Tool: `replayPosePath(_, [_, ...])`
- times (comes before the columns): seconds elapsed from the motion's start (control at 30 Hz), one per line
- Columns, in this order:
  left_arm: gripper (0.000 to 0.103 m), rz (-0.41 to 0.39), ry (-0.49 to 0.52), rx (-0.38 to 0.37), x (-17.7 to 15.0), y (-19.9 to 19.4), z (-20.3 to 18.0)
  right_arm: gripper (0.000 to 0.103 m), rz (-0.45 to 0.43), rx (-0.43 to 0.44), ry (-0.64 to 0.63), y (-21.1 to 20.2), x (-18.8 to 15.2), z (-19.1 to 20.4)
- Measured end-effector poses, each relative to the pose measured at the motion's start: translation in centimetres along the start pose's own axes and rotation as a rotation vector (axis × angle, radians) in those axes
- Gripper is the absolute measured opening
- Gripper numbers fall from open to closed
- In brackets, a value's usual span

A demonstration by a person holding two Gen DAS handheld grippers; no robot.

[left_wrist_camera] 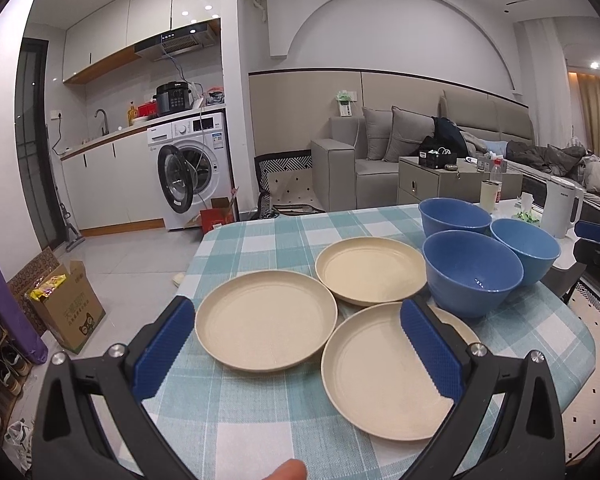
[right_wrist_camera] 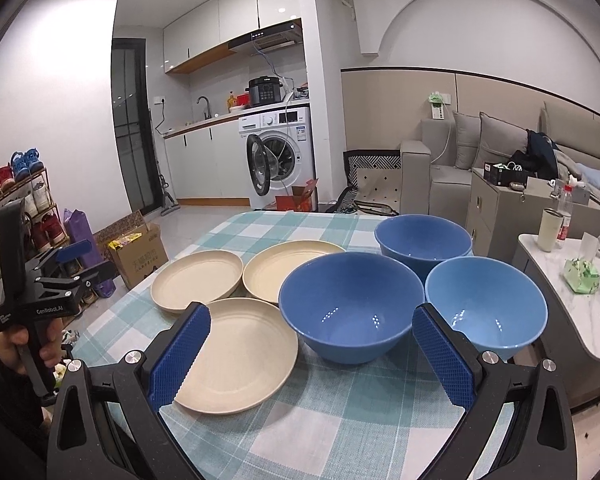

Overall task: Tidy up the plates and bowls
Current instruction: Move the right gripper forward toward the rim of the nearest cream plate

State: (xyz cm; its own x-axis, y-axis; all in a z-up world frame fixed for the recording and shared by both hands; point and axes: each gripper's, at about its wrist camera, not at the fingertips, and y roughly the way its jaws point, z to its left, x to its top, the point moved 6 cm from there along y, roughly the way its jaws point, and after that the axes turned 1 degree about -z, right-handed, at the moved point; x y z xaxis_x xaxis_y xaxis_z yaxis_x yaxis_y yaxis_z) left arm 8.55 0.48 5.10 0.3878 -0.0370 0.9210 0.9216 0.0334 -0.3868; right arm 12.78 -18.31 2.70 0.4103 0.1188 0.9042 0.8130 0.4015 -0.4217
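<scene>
Your left gripper [left_wrist_camera: 296,344] is spread wide w/ nothing between its blue pads [left_wrist_camera: 162,348], hovering over the near edge of the checked tablecloth [left_wrist_camera: 252,412]. Three cream plates sit just ahead of it: the left plate [left_wrist_camera: 266,322] lies between the fingers, the near plate [left_wrist_camera: 384,376] sits under and partly behind the right-hand pad, and the far plate [left_wrist_camera: 370,270] is beyond both. The near plate's rim overlaps the left plate's edge; can't tell if the far plate touches either one.

Your right gripper [right_wrist_camera: 310,354] is also wide apart and empty. Straight ahead between its fingers is the middle blue bowl [right_wrist_camera: 350,306], upright. The lighter blue bowl [right_wrist_camera: 486,308] sits past the right-hand pad, beside the middle one; the far blue bowl [right_wrist_camera: 422,242] is behind both, close to them. From this side the plates lie front-left, the near one partly hidden by the left-hand pad [right_wrist_camera: 180,354].

Far left in the right wrist view you can see your hand [right_wrist_camera: 24,346] around the handle of the left gripper, off the table edge. A white kettle [left_wrist_camera: 562,206] stands on the marble-top side table [right_wrist_camera: 572,320] to the right of the bowls.
</scene>
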Motion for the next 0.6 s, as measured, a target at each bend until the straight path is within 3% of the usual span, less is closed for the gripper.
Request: replayPosePath(0.6, [0.103,-0.011,-0.003,0.026,3.3,4.0,0.6,0.103,0.074,0.017,-0.046,4.4,4.3,0.5])
